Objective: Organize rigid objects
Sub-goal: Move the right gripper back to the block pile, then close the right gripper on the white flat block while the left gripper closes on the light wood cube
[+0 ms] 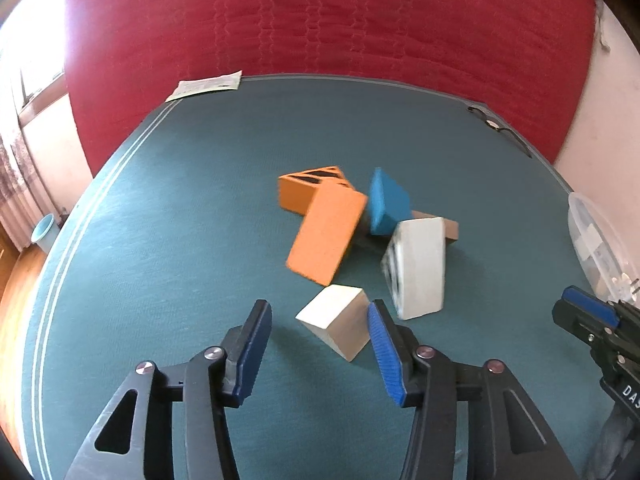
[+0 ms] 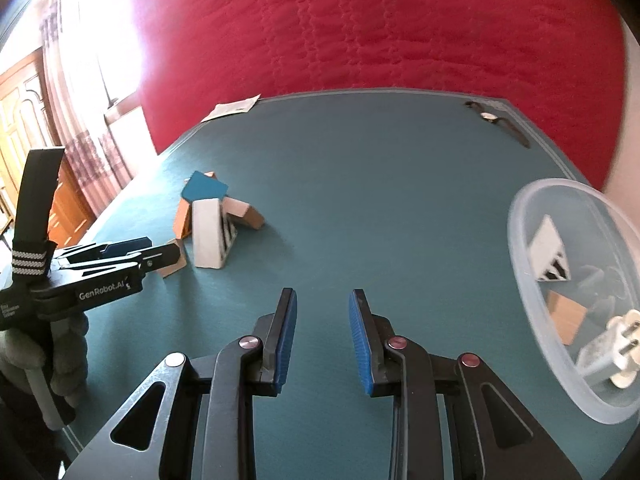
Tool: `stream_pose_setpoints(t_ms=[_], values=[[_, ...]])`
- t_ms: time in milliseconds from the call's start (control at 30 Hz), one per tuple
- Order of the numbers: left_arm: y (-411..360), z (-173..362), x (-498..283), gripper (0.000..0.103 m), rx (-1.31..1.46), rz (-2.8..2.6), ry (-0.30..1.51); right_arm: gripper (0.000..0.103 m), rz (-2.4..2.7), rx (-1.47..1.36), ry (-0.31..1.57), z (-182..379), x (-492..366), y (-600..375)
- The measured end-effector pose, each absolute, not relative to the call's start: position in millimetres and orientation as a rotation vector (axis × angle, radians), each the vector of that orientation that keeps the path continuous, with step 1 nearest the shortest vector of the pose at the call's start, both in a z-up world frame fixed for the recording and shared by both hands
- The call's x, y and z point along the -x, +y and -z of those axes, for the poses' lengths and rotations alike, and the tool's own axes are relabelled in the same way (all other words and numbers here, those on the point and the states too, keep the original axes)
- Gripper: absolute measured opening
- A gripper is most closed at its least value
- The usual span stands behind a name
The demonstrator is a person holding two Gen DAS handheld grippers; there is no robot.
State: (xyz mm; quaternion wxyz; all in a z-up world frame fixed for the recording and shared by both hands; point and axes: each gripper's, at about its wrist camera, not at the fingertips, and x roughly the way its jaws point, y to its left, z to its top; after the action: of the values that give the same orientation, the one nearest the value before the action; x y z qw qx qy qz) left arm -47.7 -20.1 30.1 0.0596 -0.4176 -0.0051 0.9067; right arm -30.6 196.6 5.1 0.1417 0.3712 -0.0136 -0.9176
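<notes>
Left gripper (image 1: 318, 346) open around wooden block (image 1: 336, 326); right gripper (image 2: 322, 340) open, empty, level above table (image 2: 380, 200).

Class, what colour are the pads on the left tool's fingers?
Blue pads, clearest in the left wrist view.

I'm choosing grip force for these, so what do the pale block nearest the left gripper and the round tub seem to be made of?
The pale block looks like unfinished light wood: matte faces, one whitish and one tan, with crisp edges. Painted foam cannot be ruled out. The round tub looks like thin frosted plastic: its wall is translucent, and the pieces inside show through hazily.
</notes>
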Motion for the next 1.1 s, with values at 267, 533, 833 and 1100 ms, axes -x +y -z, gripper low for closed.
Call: stream_pose_setpoints(t_ms=[267,533,833,1100], values=[[-35.0,-26.6,43.0,0.073,1.273,-2.757,-0.01,0.028,2.543,-1.109,-0.058,-2.8,49.5,163.3],[-51.2,-27.2,35.4,0.077,1.255,-2.782,0.004,0.029,2.446,-1.14,-0.099,-0.6,73.9,126.8],[-69.7,-29.4,29.7,0.08,1.24,-2.8,-0.056,0.033,2.475,-1.115,-0.046,2.6,95.9,90.7],[-70.0,-29.2,31.1,0.081,1.246,-2.804,-0.067,0.051,2.528,-1.111,-0.005,9.0,104.3,84.1]])
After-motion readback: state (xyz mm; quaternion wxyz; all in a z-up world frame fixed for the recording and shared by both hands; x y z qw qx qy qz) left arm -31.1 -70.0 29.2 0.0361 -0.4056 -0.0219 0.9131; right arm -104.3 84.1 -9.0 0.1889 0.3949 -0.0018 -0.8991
